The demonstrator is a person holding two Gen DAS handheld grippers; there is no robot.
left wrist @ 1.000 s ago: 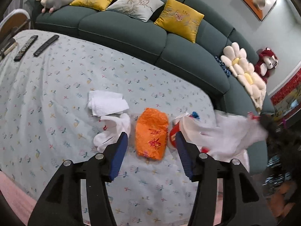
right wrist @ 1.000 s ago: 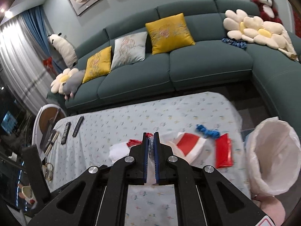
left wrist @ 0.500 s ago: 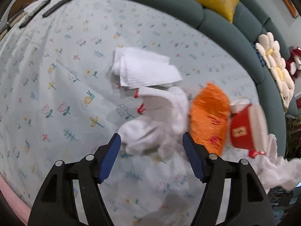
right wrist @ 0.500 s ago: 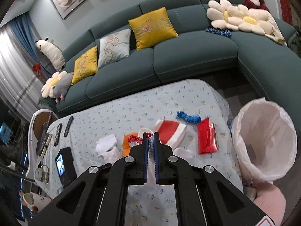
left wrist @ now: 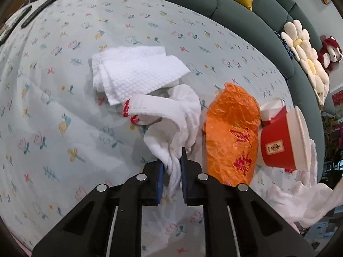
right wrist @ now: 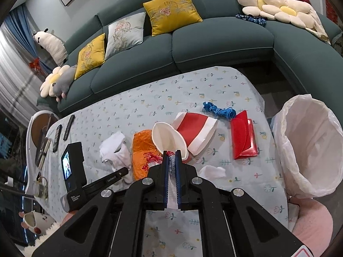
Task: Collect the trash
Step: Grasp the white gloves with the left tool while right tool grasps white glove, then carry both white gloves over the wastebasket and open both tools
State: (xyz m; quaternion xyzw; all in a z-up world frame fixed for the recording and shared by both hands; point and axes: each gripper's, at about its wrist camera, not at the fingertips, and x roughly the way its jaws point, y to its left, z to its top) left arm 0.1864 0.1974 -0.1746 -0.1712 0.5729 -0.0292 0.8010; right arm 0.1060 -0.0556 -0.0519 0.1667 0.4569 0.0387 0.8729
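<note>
A: Left gripper (left wrist: 172,165): jaws nearly closed, pinching the near end of a crumpled white terry cloth with red stitching (left wrist: 169,115). Its long axis runs away from the jaws and bends left; the stitched hem points left.

B: Location?

A: On the bench with the pale floral cover (left wrist: 64,107), its far end lying over a folded white dimpled paper towel (left wrist: 133,72), with a crinkled orange foil packet (left wrist: 231,132) just to its right.

B: Right gripper (right wrist: 171,167)?

A: Jaws almost shut on a thin strip, bluish with a red tip (right wrist: 171,160). Most of it hidden between the jaws; can't identify it.

B: Bin?

A: White plastic bag (right wrist: 308,141) at the bench's right end, cut off by the frame edge.
</note>
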